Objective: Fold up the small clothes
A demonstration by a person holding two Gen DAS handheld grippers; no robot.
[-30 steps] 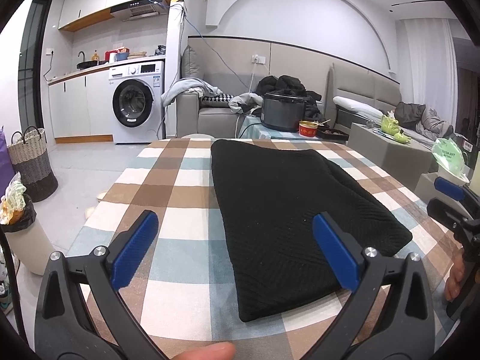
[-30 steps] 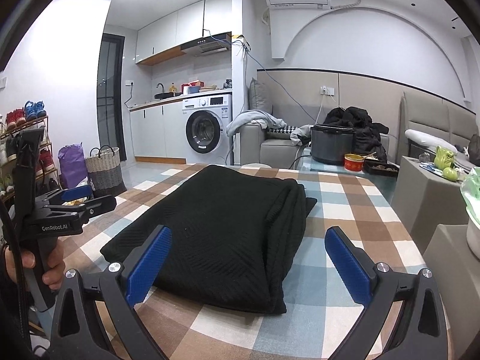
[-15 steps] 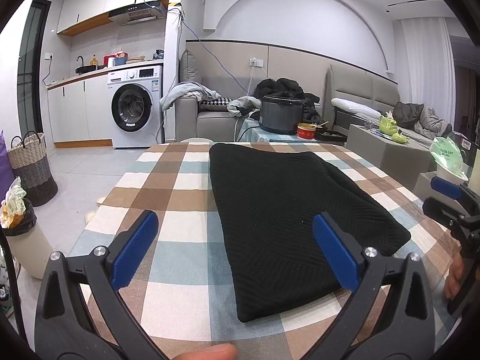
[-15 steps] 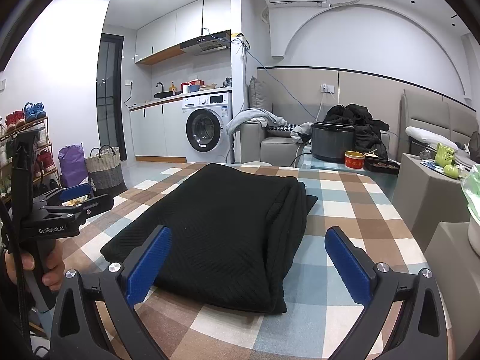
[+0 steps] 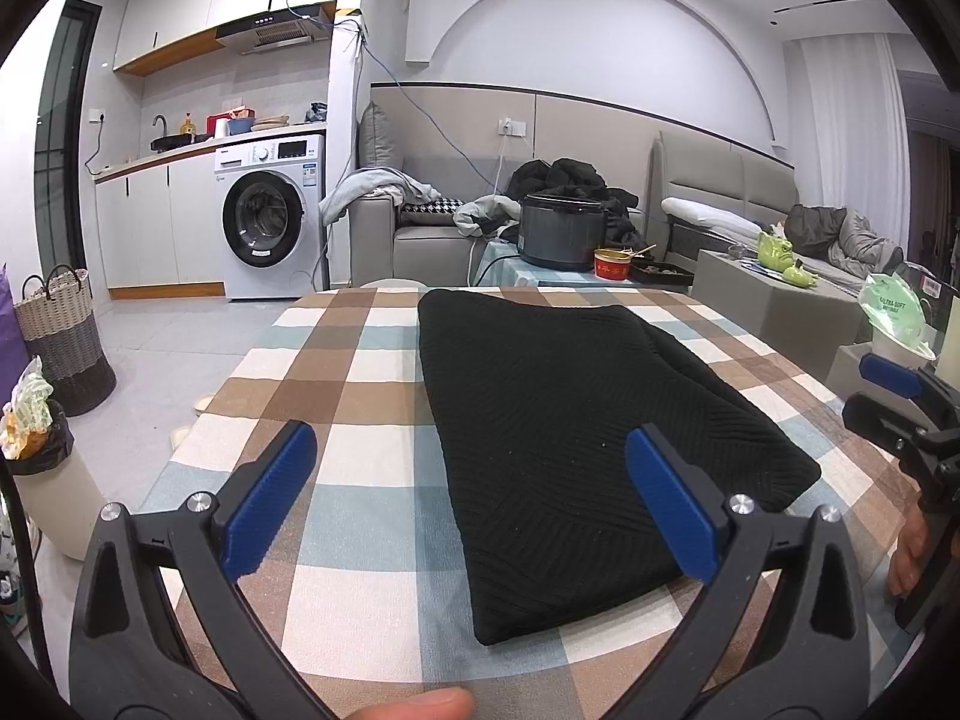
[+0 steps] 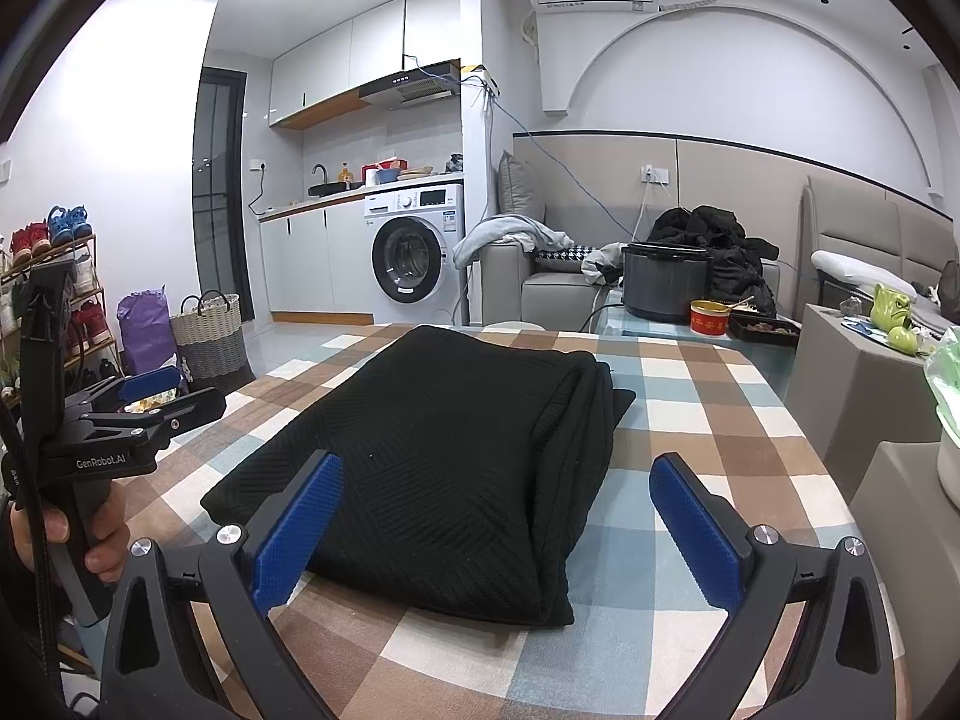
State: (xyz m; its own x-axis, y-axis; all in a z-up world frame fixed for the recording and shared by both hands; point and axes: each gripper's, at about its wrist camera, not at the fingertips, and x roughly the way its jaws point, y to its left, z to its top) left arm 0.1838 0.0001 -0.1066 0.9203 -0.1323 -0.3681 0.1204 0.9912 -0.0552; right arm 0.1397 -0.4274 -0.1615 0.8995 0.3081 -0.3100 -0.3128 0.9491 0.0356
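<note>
Carefully now: both my claws, left claw [image 5: 471, 501] and right claw [image 6: 498, 525], are wide and hold nothing.
If I grab only the top layer of the folded black knit cloth [image 5: 576, 420], it could fall open.

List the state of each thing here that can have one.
Black ribbed knit garment: folded, flat on the checked tablecloth.
Left tool: open, holding nothing.
Right tool: open, holding nothing.
White front-loading washing machine: door shut.
Dark round cooker pot: lid on.
</note>
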